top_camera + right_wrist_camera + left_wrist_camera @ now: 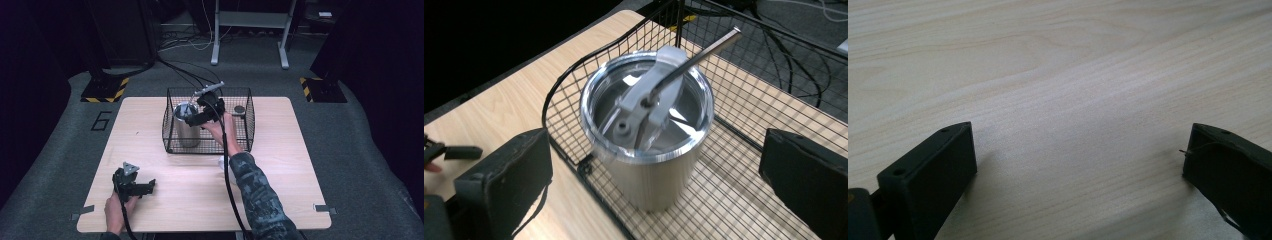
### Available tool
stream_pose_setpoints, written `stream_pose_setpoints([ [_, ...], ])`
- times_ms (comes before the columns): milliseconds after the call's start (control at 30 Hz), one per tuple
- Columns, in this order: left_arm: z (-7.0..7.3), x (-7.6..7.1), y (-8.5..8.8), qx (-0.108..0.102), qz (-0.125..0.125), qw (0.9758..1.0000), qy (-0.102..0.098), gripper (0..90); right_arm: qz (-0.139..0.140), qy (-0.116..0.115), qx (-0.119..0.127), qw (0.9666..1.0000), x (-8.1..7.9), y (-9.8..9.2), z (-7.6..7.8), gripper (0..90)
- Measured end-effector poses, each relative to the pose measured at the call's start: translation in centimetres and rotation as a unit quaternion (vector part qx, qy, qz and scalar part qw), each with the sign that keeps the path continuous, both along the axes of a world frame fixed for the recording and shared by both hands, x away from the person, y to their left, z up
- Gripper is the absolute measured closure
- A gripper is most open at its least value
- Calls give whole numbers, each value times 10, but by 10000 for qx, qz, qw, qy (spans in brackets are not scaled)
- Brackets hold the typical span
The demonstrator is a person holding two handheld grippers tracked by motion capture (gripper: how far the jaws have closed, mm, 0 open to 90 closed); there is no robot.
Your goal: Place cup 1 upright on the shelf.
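A steel tumbler [186, 125] [651, 150] with a clear lid and a metal straw [696, 57] stands upright in the left part of a black wire basket [172, 142] [744, 165]. My right gripper [196, 119] [656, 165] hovers open just above and beside the tumbler, its jaws wide apart on either side of the cup without touching it. My left gripper [145, 189] [1078, 155] rests open low over the bare wooden table [165, 200] [1058, 75] near the front left, with nothing between its jaws.
A small dark round object [239, 109] lies in the basket's back right corner. A small white object [221, 161] sits on the table just in front of the basket, partly behind the right forearm. Cables and table legs lie on the floor beyond.
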State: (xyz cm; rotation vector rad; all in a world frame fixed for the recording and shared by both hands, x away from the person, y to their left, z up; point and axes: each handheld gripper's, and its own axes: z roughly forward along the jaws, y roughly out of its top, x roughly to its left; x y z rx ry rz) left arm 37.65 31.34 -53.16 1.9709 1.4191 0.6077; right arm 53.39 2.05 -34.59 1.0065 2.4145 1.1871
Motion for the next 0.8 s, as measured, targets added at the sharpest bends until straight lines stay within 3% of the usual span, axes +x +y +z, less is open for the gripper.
stream_pose_setpoints([
  [467,0,0,0,-29,11,10000,8,3,108,-102,-24,9999,-45,-49,2,2],
  [800,0,0,0,-30,12,10000,8,3,108,-61,-94,9999,-79,-81,-10,4],
])
